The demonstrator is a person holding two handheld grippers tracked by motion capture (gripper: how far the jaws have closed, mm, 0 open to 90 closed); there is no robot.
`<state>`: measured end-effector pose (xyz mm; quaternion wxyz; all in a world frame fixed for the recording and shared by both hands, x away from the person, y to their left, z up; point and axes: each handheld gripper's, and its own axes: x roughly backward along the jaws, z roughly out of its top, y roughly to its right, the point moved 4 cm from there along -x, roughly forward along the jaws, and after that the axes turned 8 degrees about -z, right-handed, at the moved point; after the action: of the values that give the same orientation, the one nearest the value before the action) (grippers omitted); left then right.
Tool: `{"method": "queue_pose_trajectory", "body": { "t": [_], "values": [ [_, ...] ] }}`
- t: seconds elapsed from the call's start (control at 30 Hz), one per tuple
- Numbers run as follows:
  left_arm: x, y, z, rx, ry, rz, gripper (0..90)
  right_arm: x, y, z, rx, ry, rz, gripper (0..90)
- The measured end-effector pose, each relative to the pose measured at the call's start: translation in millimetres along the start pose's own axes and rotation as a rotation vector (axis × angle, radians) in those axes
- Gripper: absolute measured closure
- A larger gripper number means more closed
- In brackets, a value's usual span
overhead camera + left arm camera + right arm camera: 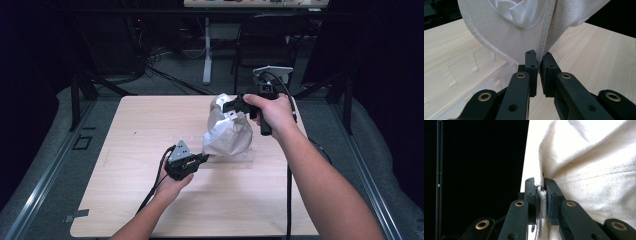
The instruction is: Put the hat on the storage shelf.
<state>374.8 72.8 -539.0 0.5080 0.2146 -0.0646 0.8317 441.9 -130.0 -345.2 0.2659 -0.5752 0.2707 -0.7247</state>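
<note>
Matt woven cloth (227, 131); pale wood-grain table (140, 145)

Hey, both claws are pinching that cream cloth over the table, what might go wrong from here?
The left claw pinches just a thin hem edge of the cloth, so it may slip out. Pulling against the right claw, clamped on a bunched fold, could strain the seam. The clear tray beneath could get dragged.

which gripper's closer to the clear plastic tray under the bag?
Left. The left gripper pinches the cloth bag low, just beside the clear tray; the right gripper clamps the bag's top, well above.
</note>
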Motion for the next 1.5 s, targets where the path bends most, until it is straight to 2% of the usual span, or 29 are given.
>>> {"method": "queue_pose_trajectory", "body": {
  "t": [0.13, 0.27, 0.33, 0.5, 0.57, 0.63, 0.7, 0.73, 0.8, 0.87, 1.0, 1.07, 1.13, 1.2, 1.33, 1.4, 1.43, 1.5],
  "values": [
    [0.5, -3.8, -0.6, -0.005, -0.005, -0.042, 85.1, -2.3, -4.3, -3.5, 0.021, -0.026, 0.007, 82.0],
    [2.6, -7.8, -0.9, -0.007, -0.006, -0.066, 85.1, -4.9, -6.0, -3.1, 0.019, -0.024, -0.004, 81.9],
    [3.3, -8.0, -2.6, -0.003, 0.001, -0.061, 85.1, -6.5, -5.9, -2.0, 0.023, -0.022, -0.006, 81.8],
    [2.9, -3.0, -6.6, 0.018, 0.025, -0.001, 85.1, -14.5, -7.2, -1.3, 0.026, -0.033, -0.006, 81.4],
    [2.7, -2.4, -7.8, 0.016, 0.026, 0.007, 85.0, -16.7, -7.8, -1.1, 0.027, -0.025, -0.009, 81.3],
    [2.9, -0.3, -10.8, 0.033, 0.033, 0.03, 85.0, -21.0, -10.2, -0.9, 0.028, -0.031, -0.01, 81.2],
    [3.5, -0.1, -12.2, 0.029, 0.022, 0.028, 85.1, -22.9, -11.6, -1.1, 0.028, -0.031, -0.008, 81.2],
    [3.0, 0.5, -14.6, 0.031, 0.021, 0.024, 85.1, -26.1, -12.6, -2.4, 0.044, -0.052, -0.015, 81.3],
    [2.0, 0.9, -15.2, 0.034, 0.027, 0.027, 85.2, -28.6, -14.0, -2.9, 0.039, -0.046, -0.015, 81.4],
    [1.4, 0.0, -15.8, 0.017, 0.018, 0.002, 85.3, -29.6, -18.4, -7.5, 0.055, -0.063, -0.017, 81.7],
    [1.1, -1.0, -13.9, 0.001, 0.021, -0.002, 85.5, -27.6, -23.4, -14.3, 0.073, -0.085, -0.013, 82.1],
    [3.9, -7.0, -15.0, 0.004, 0.02, -0.053, 85.5, -27.2, -27.4, -17.2, 0.078, -0.091, -0.007, 82.1],
    [4.6, -9.1, -15.3, 0.003, 0.023, -0.061, 85.4, -27.6, -29.5, -18.3, 0.088, -0.086, -0.008, 82.2],
    [4.7, -13.2, -14.4, 0.011, 0.021, -0.059, 85.2, -26.2, -33.7, -19.6, 0.092, -0.09, -0.013, 82.1],
    [0.6, -11.6, -15.6, 0.024, 0.012, -0.029, 85.1, -26.1, -31.6, -16.7, 0.089, -0.082, -0.022, 81.9],
    [-1.5, -9.4, -17.4, 0.041, 0.002, -0.013, 85.1, -28.5, -27.4, -12.4, 0.067, -0.061, -0.03, 81.7],
    [-3.6, -7.6, -18.8, 0.067, 0.016, 0.007, 85.2, -30.9, -23.2, -9.4, 0.059, -0.059, -0.031, 81.3],
    [-4.1, -7.1, -19.2, 0.082, 0.019, 0.011, 85.2, -31.9, -21.4, -8.3, 0.056, -0.059, -0.026, 81.1]
  ]
}}
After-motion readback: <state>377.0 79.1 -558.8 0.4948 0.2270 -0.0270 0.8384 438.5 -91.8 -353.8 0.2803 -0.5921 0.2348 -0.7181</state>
